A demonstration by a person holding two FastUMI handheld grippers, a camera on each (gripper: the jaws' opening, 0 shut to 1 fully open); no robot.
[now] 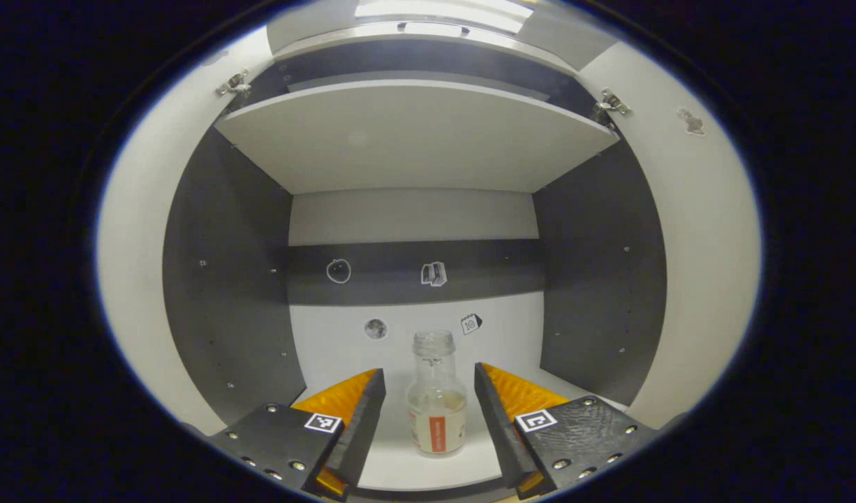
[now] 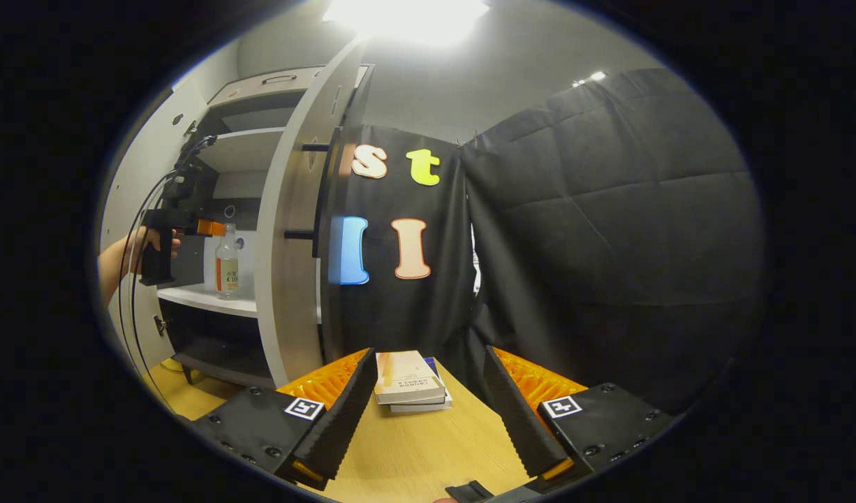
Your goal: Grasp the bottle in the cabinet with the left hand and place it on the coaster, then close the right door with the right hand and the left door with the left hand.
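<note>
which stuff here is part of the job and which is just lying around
For the job:
- bottle, upright on the cabinet shelf
- left claw, open, either side of the bottle
- right door, open
- left door, open
- right claw, open, over the table

Lying about:
- books, stacked on the table
- stickers on the cabinet's back wall

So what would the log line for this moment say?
phase: reaching | left gripper: open, bottle between fingers | right gripper: open above table | cabinet doors: open
</note>
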